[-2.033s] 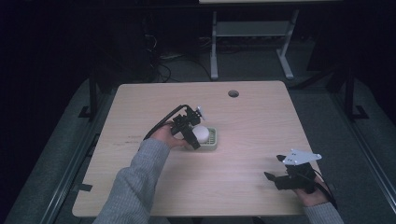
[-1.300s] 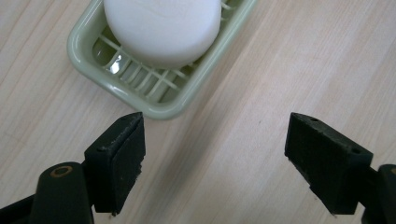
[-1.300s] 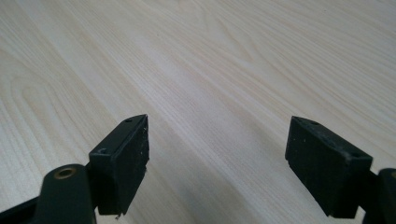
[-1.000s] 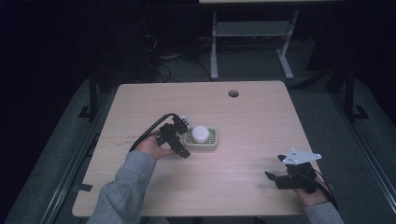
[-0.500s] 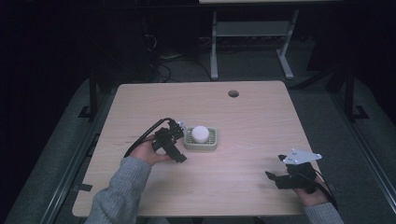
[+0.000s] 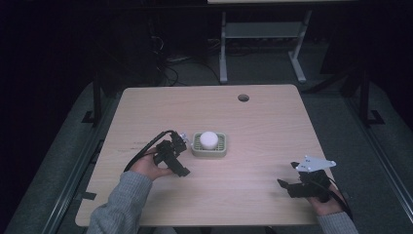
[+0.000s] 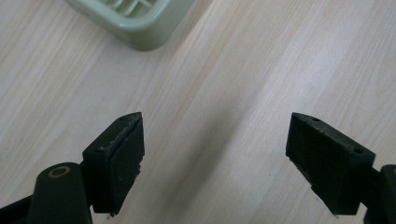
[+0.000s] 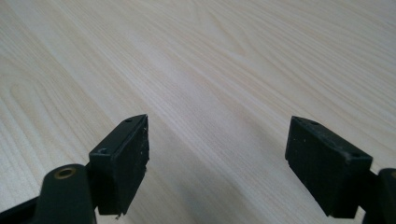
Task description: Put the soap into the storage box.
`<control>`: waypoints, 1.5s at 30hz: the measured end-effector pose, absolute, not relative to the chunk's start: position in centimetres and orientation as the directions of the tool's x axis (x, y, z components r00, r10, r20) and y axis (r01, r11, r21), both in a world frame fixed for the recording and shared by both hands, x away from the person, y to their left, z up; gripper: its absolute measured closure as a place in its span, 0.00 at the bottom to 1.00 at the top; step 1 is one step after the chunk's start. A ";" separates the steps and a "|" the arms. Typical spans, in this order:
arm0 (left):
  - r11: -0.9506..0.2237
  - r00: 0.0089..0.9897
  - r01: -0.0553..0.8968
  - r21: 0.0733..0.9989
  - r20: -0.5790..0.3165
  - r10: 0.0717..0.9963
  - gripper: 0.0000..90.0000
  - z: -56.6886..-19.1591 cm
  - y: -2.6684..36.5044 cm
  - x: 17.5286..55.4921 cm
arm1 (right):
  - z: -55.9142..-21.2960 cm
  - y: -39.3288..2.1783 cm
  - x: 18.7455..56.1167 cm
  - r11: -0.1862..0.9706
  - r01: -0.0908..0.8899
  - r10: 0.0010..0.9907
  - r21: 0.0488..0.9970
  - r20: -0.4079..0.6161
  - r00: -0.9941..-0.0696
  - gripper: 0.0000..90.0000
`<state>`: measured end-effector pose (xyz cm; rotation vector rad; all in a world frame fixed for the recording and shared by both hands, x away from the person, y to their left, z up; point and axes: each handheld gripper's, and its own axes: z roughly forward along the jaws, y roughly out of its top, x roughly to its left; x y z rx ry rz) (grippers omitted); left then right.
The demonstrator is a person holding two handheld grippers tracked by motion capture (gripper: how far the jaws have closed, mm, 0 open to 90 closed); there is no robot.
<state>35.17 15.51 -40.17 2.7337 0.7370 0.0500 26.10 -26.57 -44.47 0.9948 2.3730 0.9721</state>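
Both tongs, left (image 6: 181, 157) and right (image 6: 287, 187), gape over pale wooden table (image 6: 263, 126); dark room.

A light wooden table (image 6: 263, 126) with a round cable hole (image 6: 243, 98) is standing before a white desk frame (image 6: 263, 44).

In the left gripper view the green tray (image 7: 140, 21) is cut off by the top edge.

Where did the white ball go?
In the high view the white ball sits in the green slatted dish near the middle of the wooden table, just right of the left gripper.
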 end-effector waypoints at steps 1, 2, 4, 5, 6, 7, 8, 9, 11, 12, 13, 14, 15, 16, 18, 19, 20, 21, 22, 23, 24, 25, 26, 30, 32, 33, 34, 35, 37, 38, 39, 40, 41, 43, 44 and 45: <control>-0.819 0.866 0.486 0.304 -0.044 0.498 0.21 -40.2 15.6 35.0 | -44.5 -26.5 26.1 0.508 0.467 0.735 0.724 -0.081 -0.673 0.23; -0.819 0.866 0.486 0.307 -0.042 0.498 0.21 -40.3 15.8 34.9 | -44.5 -26.5 26.1 0.509 0.467 0.735 0.723 -0.082 -0.673 0.23; -0.815 0.863 0.490 0.309 -0.044 0.503 0.21 -40.4 16.0 34.7 | -44.5 -26.5 26.1 0.509 0.466 0.734 0.723 -0.083 -0.674 0.23; -0.818 0.865 0.488 0.304 -0.041 0.500 0.21 -40.4 16.2 34.6 | -44.5 -26.5 26.1 0.509 0.467 0.734 0.723 -0.083 -0.674 0.23; -0.817 0.864 0.489 0.305 -0.043 0.501 0.21 -40.5 16.3 34.5 | -44.5 -26.5 26.2 0.514 0.464 0.732 0.722 -0.087 -0.675 0.23; -0.818 0.865 0.488 0.306 -0.040 0.501 0.21 -40.5 16.4 34.4 | -44.6 -26.5 26.2 0.513 0.466 0.733 0.721 -0.085 -0.675 0.23; -0.815 0.863 0.490 0.309 -0.042 0.503 0.21 -40.6 16.5 34.3 | -44.6 -26.5 26.2 0.513 0.466 0.733 0.721 -0.086 -0.675 0.23; -0.813 0.862 0.492 0.312 -0.041 0.506 0.21 -40.6 16.6 34.2 | -44.6 -26.5 26.2 0.513 0.466 0.733 0.720 -0.086 -0.674 0.23; -0.814 0.863 0.490 0.312 -0.041 0.504 0.21 -40.6 16.8 34.0 | -44.6 -26.5 26.2 0.513 0.467 0.733 0.720 -0.086 -0.674 0.23; -0.812 0.861 0.492 0.314 -0.041 0.506 0.21 -40.7 16.9 33.8 | -44.6 -26.5 26.2 0.512 0.468 0.734 0.721 -0.083 -0.675 0.23; -0.814 0.863 0.490 0.311 -0.041 0.504 0.21 -40.6 17.0 33.7 | -44.6 -26.5 26.2 0.512 0.470 0.734 0.719 -0.083 -0.674 0.23; -0.813 0.863 0.488 0.318 -0.040 0.503 0.21 -40.7 17.1 33.6 | -44.6 -26.4 26.2 0.513 0.471 0.734 0.717 -0.082 -0.674 0.23; -0.812 0.863 0.488 0.319 -0.040 0.503 0.21 -40.6 17.2 33.4 | -44.6 -26.4 26.2 0.513 0.473 0.734 0.716 -0.081 -0.674 0.23; -0.812 0.863 0.488 0.319 -0.039 0.503 0.21 -40.7 17.3 33.3 | -44.6 -26.4 26.2 0.516 0.470 0.732 0.716 -0.084 -0.676 0.23; -0.810 0.862 0.490 0.322 -0.039 0.506 0.21 -40.7 17.4 33.0 | -44.6 -26.4 26.2 0.516 0.471 0.733 0.715 -0.083 -0.675 0.23; -0.810 0.862 0.490 0.321 -0.041 0.505 0.21 -40.7 17.5 32.9 | -44.6 -26.4 26.2 0.515 0.473 0.734 0.715 -0.083 -0.674 0.23; -0.809 0.861 0.491 0.323 -0.041 0.506 0.21 -40.8 17.6 32.8 | -44.6 -26.5 26.2 0.514 0.471 0.735 0.716 -0.085 -0.673 0.23; -0.809 0.861 0.492 0.323 -0.040 0.507 0.21 -40.8 17.8 32.6 | -44.6 -26.5 26.2 0.513 0.472 0.736 0.717 -0.084 -0.672 0.23; -0.807 0.860 0.493 0.326 -0.040 0.509 0.21 -40.8 17.9 32.5 | -44.6 -26.5 26.2 0.512 0.472 0.737 0.718 -0.084 -0.671 0.23; -0.806 0.859 0.495 0.326 -0.040 0.511 0.21 -40.9 18.0 32.4 | -44.6 -26.6 26.2 0.514 0.471 0.736 0.717 -0.086 -0.672 0.23; -0.803 0.857 0.497 0.328 -0.041 0.514 0.21 -40.9 18.1 32.4 | -44.6 -26.6 26.1 0.511 0.474 0.737 0.717 -0.082 -0.671 0.23; -0.804 0.858 0.496 0.327 -0.042 0.512 0.21 -41.0 18.2 32.3 | -44.6 -26.6 26.1 0.512 0.474 0.737 0.716 -0.084 -0.671 0.23; -0.801 0.855 0.501 0.327 -0.046 0.516 0.21 -41.0 18.4 32.1 | -44.6 -26.6 26.1 0.512 0.474 0.738 0.716 -0.084 -0.670 0.23; -0.801 0.853 0.506 0.320 -0.049 0.519 0.21 -41.4 18.8 31.7 | -44.7 -26.6 26.1 0.510 0.476 0.739 0.716 -0.082 -0.668 0.23; -0.803 0.854 0.505 0.318 -0.047 0.518 0.21 -41.5 19.1 31.6 | -44.7 -26.6 26.1 0.511 0.478 0.740 0.715 -0.082 -0.668 0.23; -0.803 0.854 0.505 0.318 -0.047 0.518 0.21 -41.5 19.2 31.5 | -44.7 -26.6 26.1 0.512 0.478 0.739 0.714 -0.082 -0.669 0.23; -0.800 0.852 0.507 0.320 -0.046 0.521 0.21 -41.6 19.3 31.4 | -44.7 -26.6 26.1 0.511 0.478 0.739 0.714 -0.082 -0.669 0.23; -0.802 0.853 0.506 0.319 -0.046 0.520 0.21 -41.6 19.4 31.3 | -44.7 -26.6 26.1 0.512 0.477 0.739 0.714 -0.083 -0.669 0.23; -0.802 0.853 0.506 0.317 -0.045 0.520 0.21 -41.7 19.7 31.2 | -44.7 -26.6 26.1 0.513 0.475 0.739 0.714 -0.086 -0.669 0.23; -0.801 0.851 0.509 0.316 -0.045 0.523 0.21 -41.8 19.8 31.1 | -44.6 -26.6 26.1 0.512 0.477 0.740 0.714 -0.085 -0.667 0.23; -0.799 0.850 0.510 0.317 -0.046 0.524 0.21 -41.8 19.9 30.9 | -44.6 -26.6 26.1 0.511 0.477 0.740 0.715 -0.084 -0.668 0.23; -0.798 0.849 0.512 0.318 -0.046 0.526 0.21 -41.9 20.0 30.8 | -44.6 -26.6 26.1 0.510 0.477 0.740 0.716 -0.083 -0.668 0.23; -0.795 0.847 0.515 0.320 -0.046 0.530 0.21 -41.9 20.1 30.7 | -44.6 -26.6 26.1 0.510 0.476 0.741 0.717 -0.084 -0.667 0.23; -0.793 0.846 0.516 0.325 -0.046 0.531 0.21 -42.0 20.4 30.5 | -44.6 -26.6 26.1 0.509 0.478 0.741 0.716 -0.082 -0.667 0.23; -0.789 0.844 0.519 0.328 -0.049 0.535 0.21 -42.0 20.5 30.3 | -44.7 -26.6 26.1 0.509 0.479 0.741 0.715 -0.082 -0.667 0.23; -0.788 0.844 0.520 0.329 -0.053 0.534 0.21 -42.0 20.7 30.2 | -44.7 -26.6 26.1 0.510 0.479 0.741 0.714 -0.083 -0.666 0.23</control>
